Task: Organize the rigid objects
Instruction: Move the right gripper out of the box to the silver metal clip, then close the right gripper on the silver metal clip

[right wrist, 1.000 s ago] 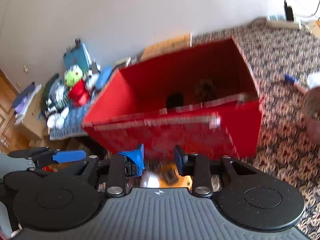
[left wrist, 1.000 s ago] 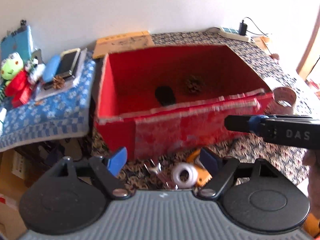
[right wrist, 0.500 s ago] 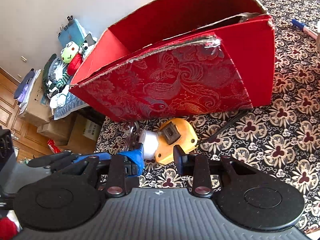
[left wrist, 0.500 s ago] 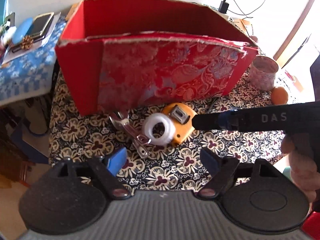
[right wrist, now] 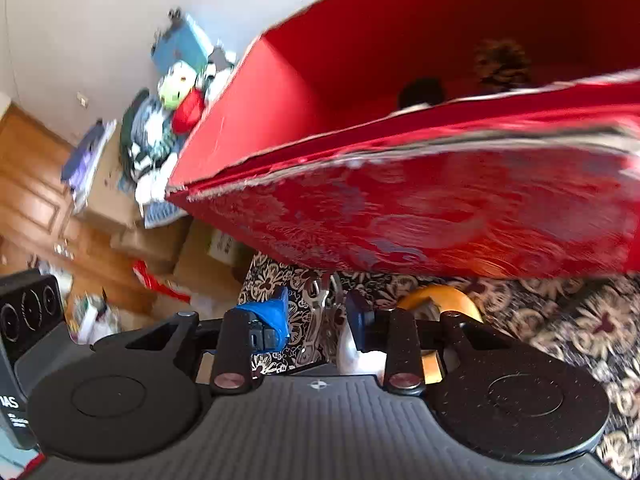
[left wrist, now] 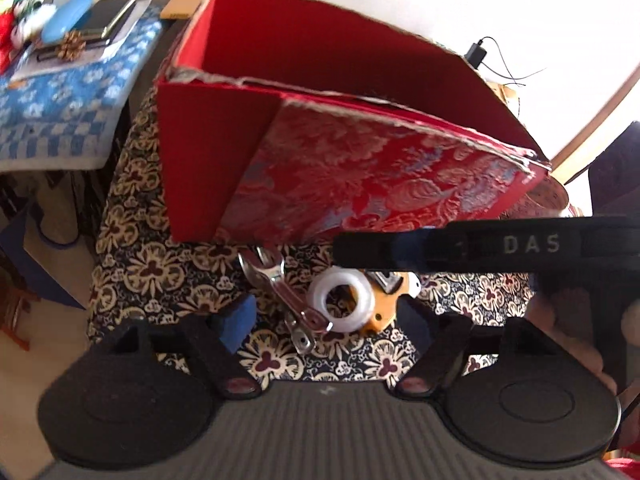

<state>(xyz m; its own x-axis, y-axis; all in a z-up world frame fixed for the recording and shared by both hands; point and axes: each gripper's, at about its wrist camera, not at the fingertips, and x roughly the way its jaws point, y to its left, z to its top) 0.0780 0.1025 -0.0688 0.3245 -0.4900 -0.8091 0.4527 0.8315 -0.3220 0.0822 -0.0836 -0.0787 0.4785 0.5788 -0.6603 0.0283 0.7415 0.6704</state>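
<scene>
A red brocade box (left wrist: 360, 184) stands on the flower-patterned table (left wrist: 132, 264). In front of it lie a metal clip tool (left wrist: 280, 284), a white tape ring (left wrist: 342, 298) and an orange tape measure (left wrist: 384, 312). My left gripper (left wrist: 324, 316) hangs low over the ring and the clip tool. Its jaws are closing, with both things between them and neither pad touching. One of my right gripper's fingers (left wrist: 384, 250) crosses just above the ring. The right gripper (right wrist: 316, 316) stands narrowly open over the metal clip tool (right wrist: 320, 304), gripping nothing. Inside the box (right wrist: 440, 216) lie a pinecone (right wrist: 500, 64) and a dark object (right wrist: 420, 94).
A blue patterned cushion (left wrist: 60, 120) with a phone and plush toys lies left of the table. A patterned cup (left wrist: 554, 196) stands behind the box's right corner. A charger (left wrist: 476, 54) is plugged in by the wall. Cardboard boxes (right wrist: 152, 240) sit on the floor at the left.
Both grippers have come down close to the items in front of the box. The left jaws have narrowed. The right gripper's finger now lies over the tape measure and ring.
</scene>
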